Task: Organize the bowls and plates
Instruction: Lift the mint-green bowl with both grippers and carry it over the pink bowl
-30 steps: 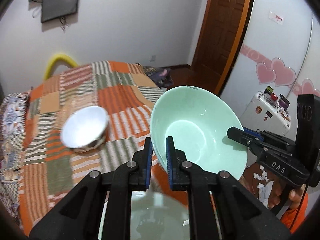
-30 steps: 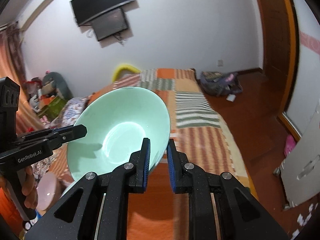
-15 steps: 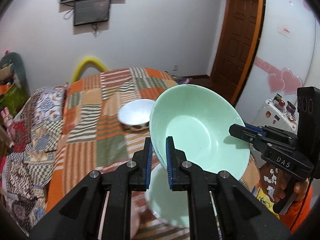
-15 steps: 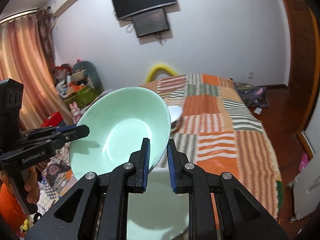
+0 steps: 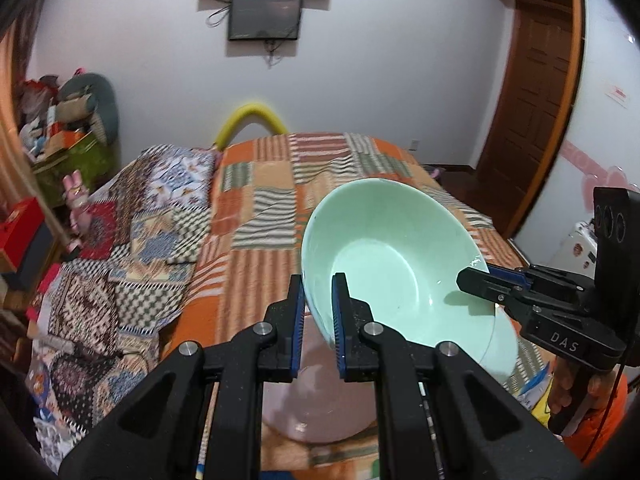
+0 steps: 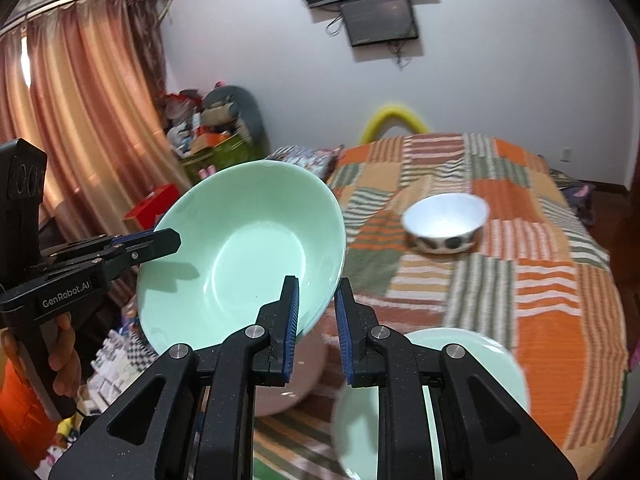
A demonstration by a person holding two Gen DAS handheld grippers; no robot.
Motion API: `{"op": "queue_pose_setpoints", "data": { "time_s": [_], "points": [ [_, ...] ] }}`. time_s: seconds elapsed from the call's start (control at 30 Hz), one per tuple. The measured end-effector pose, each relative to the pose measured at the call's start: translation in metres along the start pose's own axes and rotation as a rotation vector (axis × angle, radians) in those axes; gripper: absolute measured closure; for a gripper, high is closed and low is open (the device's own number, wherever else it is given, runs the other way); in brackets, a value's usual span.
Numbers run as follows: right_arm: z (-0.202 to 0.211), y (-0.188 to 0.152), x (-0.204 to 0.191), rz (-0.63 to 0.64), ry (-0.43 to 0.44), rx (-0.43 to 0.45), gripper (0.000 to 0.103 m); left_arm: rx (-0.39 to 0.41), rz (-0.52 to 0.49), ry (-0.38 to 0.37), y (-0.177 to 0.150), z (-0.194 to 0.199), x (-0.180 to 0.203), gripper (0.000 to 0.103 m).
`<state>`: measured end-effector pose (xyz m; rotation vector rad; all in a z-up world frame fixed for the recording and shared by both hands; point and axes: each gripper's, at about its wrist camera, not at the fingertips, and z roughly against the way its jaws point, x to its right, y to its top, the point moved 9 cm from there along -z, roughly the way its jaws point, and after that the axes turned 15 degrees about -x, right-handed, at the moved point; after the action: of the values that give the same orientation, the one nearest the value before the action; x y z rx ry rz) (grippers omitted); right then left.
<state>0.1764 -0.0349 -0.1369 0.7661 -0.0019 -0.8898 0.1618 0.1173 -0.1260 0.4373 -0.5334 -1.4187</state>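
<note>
A mint green bowl (image 5: pixel 400 264) is held in the air above the bed, tilted. My left gripper (image 5: pixel 318 316) is shut on its near rim. My right gripper (image 6: pixel 316 312) grips the opposite rim of the same bowl (image 6: pixel 248 248); it also shows in the left wrist view (image 5: pixel 476 282). Below the bowl a pink bowl (image 5: pixel 316 408) sits on the quilt, also in the right wrist view (image 6: pixel 292 376). A mint green plate (image 6: pixel 436 392) lies to its right. A white bowl with dark spots (image 6: pixel 446 224) stands further back on the bed.
The bed has an orange striped patchwork quilt (image 5: pixel 256 208). A patterned blanket (image 5: pixel 120 264) hangs over its left side. Clutter and a curtain (image 6: pixel 80 120) are at the left. A wooden door (image 5: pixel 532 92) is at the right.
Both grippers swung left with the green bowl. The pink bowl is now beneath it, and the green plate and white bowl have shifted right in view.
</note>
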Motion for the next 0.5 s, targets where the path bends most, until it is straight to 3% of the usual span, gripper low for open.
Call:
{"op": "queue_pose_setpoints", "data": {
  "time_s": [0.3, 0.5],
  "points": [
    [-0.041, -0.022, -0.026, 0.03, 0.005, -0.104, 0.087, -0.097, 0.126, -0.046, -0.044, -0.042, -0.043, 0.091],
    [-0.064, -0.042, -0.029, 0.021, 0.002, -0.175, 0.087, -0.148, 0.141, -0.02, -0.07, -0.067, -0.048, 0.091]
  ]
}}
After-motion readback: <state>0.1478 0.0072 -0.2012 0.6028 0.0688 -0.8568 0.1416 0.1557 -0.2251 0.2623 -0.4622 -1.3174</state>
